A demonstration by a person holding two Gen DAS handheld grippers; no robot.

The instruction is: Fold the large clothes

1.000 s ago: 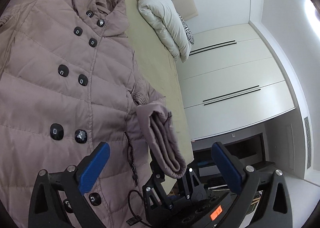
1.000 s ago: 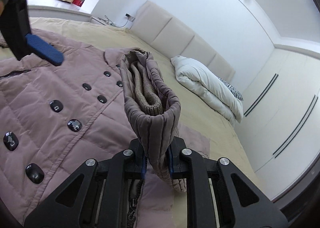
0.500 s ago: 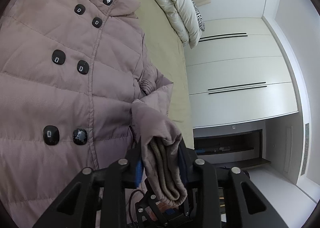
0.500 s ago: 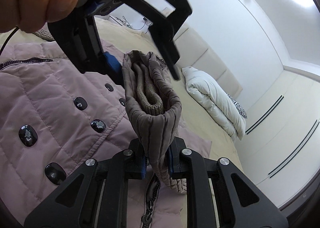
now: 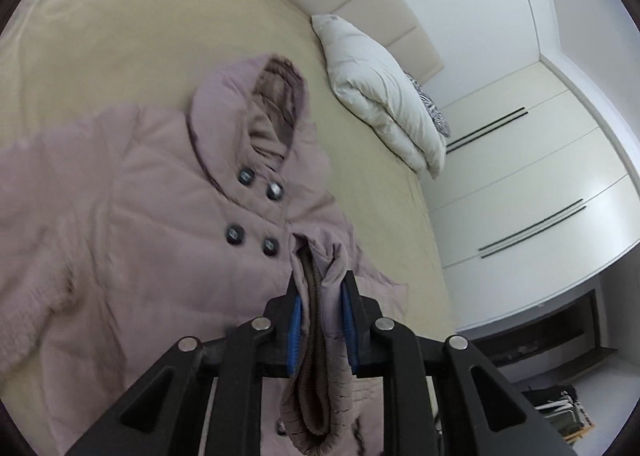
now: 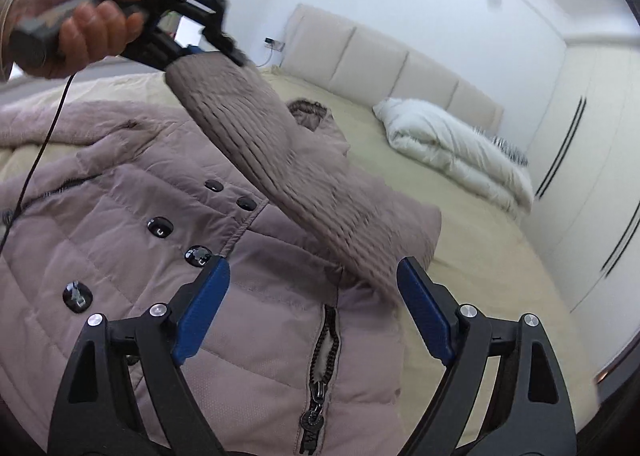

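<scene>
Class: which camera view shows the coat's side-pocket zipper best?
The right wrist view: the zipper lies unobstructed on the coat between the open fingers. The left wrist view does not show it; the cuff covers that area.

the quilted mauve hooded coat (image 6: 120,224) lies spread on the beige-covered bed (image 5: 120,36), hood toward the padded headboard (image 6: 400,68). a folded white duvet (image 6: 456,152) lies on the bed to the coat's right, before the headboard. the coat's ribbed cuffed sleeve (image 6: 256,136) is lifted above its front.

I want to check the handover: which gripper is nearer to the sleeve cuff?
Left. The left gripper is shut on the cuff. The right gripper is open and empty, below, apart from the sleeve, over the coat.
</scene>
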